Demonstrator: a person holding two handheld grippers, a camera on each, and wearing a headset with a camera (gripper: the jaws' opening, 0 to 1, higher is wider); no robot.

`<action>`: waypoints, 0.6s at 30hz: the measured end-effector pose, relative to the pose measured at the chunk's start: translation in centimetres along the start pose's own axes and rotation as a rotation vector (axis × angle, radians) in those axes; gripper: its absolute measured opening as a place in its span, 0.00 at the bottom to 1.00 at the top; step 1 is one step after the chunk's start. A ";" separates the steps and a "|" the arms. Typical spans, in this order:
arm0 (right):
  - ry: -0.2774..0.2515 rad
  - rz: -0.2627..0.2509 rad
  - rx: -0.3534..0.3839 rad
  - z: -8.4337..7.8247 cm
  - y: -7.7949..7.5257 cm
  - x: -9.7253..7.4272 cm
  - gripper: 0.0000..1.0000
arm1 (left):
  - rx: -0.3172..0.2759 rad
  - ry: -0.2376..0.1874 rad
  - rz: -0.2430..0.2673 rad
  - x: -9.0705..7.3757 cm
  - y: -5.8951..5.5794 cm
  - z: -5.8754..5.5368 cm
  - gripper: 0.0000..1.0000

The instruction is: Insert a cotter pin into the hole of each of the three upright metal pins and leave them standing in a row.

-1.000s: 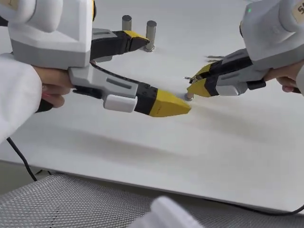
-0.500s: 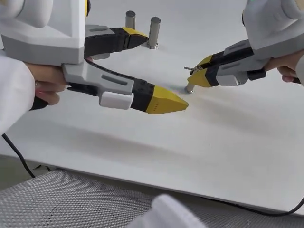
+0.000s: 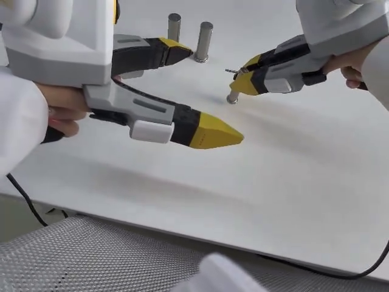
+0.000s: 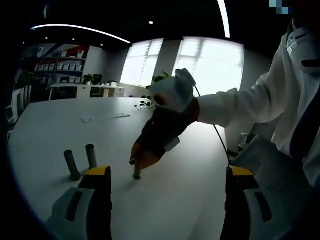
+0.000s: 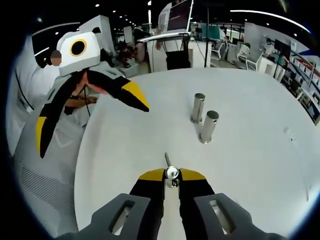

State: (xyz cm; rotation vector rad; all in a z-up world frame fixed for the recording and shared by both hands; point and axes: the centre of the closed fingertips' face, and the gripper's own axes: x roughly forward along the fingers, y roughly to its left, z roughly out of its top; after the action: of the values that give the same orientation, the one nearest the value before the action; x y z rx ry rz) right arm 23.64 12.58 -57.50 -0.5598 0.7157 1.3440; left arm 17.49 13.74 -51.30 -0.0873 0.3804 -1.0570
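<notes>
Spreading across the head view, the white table carries all the work. Over its near left part hangs the left gripper, its yellow-tipped jaws wide apart and holding nothing. The right gripper reaches in from the upper right, its jaws closed on the third metal pin, which it holds near the top. This pin stands roughly upright, with its foot at the table surface or just above it; contact cannot be judged. At the far side the two upright metal pins stand just beside each other, well apart from the held one. In the right gripper view a thin cotter pin juts out past the held pin's head, but whether it runs through the hole cannot be told.
</notes>
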 end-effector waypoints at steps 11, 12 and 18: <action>-0.001 -0.022 0.014 -0.4 -0.1 0.5 0.05 | -0.001 0.005 0.008 0.1 -0.3 -0.3 0.95; -0.002 -0.020 0.012 -0.3 0.1 0.5 0.05 | -0.004 0.003 0.007 0.1 -0.3 -0.3 0.95; 0.005 -0.019 -0.008 -0.3 0.2 0.4 0.05 | -0.023 0.020 0.018 0.1 0.2 -0.7 0.94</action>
State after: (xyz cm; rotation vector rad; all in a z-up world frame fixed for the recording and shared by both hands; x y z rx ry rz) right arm 23.48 12.69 -58.02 -0.5753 0.7077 1.3292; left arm 17.49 13.85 -52.01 -0.0935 0.4106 -1.0362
